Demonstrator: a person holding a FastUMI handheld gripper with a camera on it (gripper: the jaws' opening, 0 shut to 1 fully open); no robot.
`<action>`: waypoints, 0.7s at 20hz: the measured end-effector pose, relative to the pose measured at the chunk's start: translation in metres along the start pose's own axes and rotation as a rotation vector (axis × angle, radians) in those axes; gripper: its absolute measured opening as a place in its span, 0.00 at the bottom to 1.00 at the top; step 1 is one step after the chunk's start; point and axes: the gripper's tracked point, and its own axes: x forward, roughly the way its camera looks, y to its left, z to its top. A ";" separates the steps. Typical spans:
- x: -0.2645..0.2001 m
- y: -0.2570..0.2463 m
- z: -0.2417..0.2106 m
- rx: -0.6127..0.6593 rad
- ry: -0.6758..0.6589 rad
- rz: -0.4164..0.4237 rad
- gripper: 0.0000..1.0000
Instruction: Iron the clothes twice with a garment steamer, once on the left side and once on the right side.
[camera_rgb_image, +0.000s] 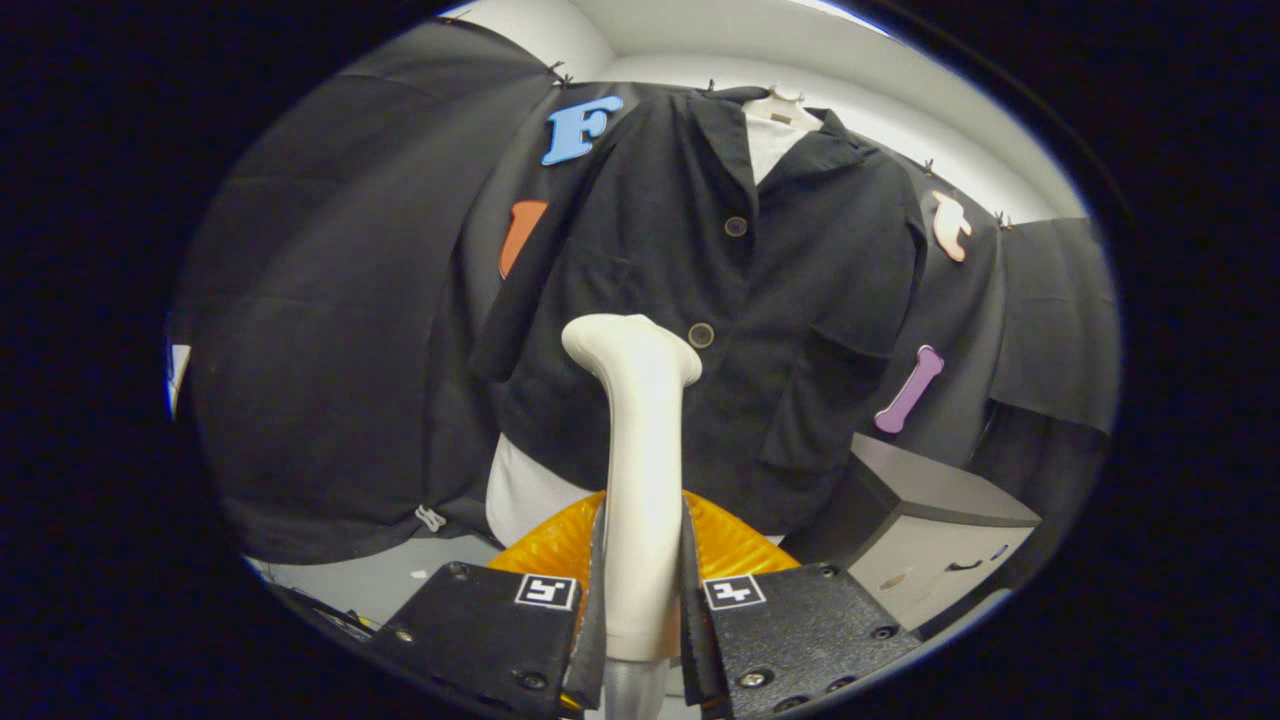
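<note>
A black buttoned jacket (740, 300) hangs on a white dress form (775, 135) straight ahead, beyond the fingers. My gripper (640, 600) is shut on the cream handle of the garment steamer (640, 440), both fingers pressing its sides. The steamer stands upright between the fingers, and its head sits in front of the jacket's lower front, just left of the button line. Whether the head touches the cloth I cannot tell.
An orange ribbed piece (735, 545) shows just behind the steamer's handle at the base of the dress form. A grey box (930, 530) stands at the lower right of the jacket. Black cloth walls hang behind and to both sides.
</note>
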 end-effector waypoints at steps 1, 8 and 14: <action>-0.002 0.001 -0.005 -0.004 0.014 -0.001 0.33; -0.007 0.005 -0.023 -0.028 0.069 0.014 0.33; -0.018 0.007 -0.043 -0.054 0.139 0.041 0.33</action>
